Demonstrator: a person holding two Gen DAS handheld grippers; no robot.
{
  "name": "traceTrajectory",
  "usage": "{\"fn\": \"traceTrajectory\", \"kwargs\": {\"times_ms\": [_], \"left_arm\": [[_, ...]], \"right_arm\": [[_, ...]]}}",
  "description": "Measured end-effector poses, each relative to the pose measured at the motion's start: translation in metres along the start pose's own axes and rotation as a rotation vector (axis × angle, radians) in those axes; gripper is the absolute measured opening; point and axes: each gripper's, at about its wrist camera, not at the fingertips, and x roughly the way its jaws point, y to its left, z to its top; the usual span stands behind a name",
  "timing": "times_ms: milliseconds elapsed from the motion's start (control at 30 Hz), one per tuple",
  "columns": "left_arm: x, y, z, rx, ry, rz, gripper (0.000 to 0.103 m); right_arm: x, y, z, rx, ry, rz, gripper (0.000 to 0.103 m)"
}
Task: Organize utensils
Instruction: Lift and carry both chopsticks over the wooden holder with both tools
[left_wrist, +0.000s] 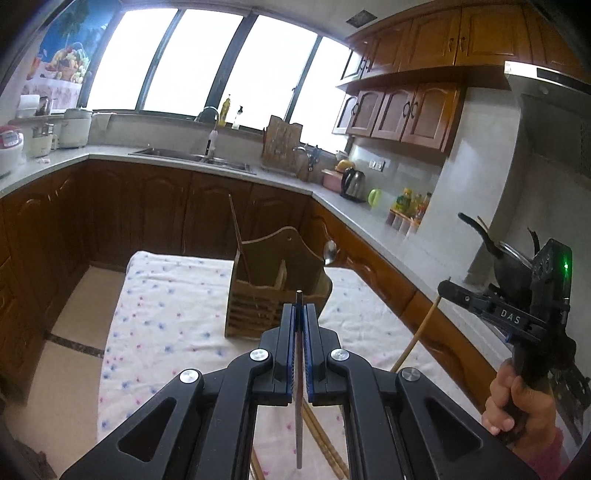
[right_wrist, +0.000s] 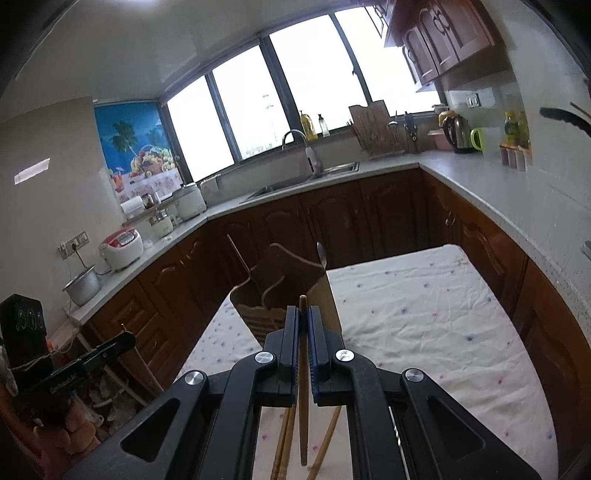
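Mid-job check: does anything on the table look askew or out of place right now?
Mostly fine. Loose wooden chopsticks lie crossed on the tablecloth rather than in the wooden holder. In the holder, a spoon leans out over the right edge and one chopstick stands tilted.

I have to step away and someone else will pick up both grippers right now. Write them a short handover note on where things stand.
Left gripper: shut on a thin metal utensil, hanging almost upright, lifted off the table.
Right gripper: shut on a wooden chopstick, also lifted.
Wooden utensil holder stands on the floral tablecloth, ahead of both grippers.
Done: a spoon and a wooden stick already stand in the holder.
Left: put both held pieces into the holder, then collect the loose chopsticks lying on the cloth under the grippers.
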Motion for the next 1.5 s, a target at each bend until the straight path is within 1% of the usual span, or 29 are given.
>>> {"fn": "traceTrajectory", "kwargs": {"times_ms": [233, 400, 633, 767, 867, 967, 1100, 1267, 1367, 1400, 1500], "left_arm": [[0.002, 0.004, 0.011, 0.004, -0.057, 0.010, 0.002], [0.005, 0.006, 0.024, 0.019, -0.121, 0.018, 0.002], [0.011, 0.005, 0.042, 0.039, -0.229, 0.035, 0.002], [0.019, 0.006, 0.051, 0.027, -0.283, 0.044, 0.002], [0.030, 0.008, 0.056, 0.019, -0.343, 0.063, 0.002], [0.048, 0.011, 0.057, 0.001, -0.385, 0.076, 0.002], [0.089, 0.018, 0.047, -0.017, -0.397, 0.114, 0.002], [0.144, 0.021, 0.033, -0.019, -0.372, 0.158, 0.002], [0.171, 0.019, 0.022, -0.019, -0.355, 0.174, 0.002], [0.182, 0.017, 0.015, -0.012, -0.351, 0.190, 0.002], [0.202, 0.017, 0.001, -0.022, -0.329, 0.196, 0.002]], "right_arm": [[0.000, 0.005, 0.012, -0.004, -0.050, 0.006, 0.004], [0.003, 0.012, 0.026, -0.013, -0.098, 0.010, 0.004], [0.006, 0.019, 0.058, -0.023, -0.196, 0.009, 0.004], [0.010, 0.023, 0.078, -0.021, -0.253, 0.007, 0.004], [0.019, 0.025, 0.095, -0.022, -0.293, -0.001, 0.004], [0.030, 0.024, 0.105, -0.022, -0.312, -0.012, 0.004], [0.050, 0.021, 0.109, -0.025, -0.344, -0.018, 0.004], [0.075, 0.014, 0.106, -0.021, -0.336, -0.039, 0.004], [0.089, 0.007, 0.096, -0.008, -0.330, -0.048, 0.004], [0.094, 0.004, 0.092, -0.004, -0.322, -0.055, 0.004], [0.106, -0.005, 0.079, 0.012, -0.302, -0.060, 0.004]]}}
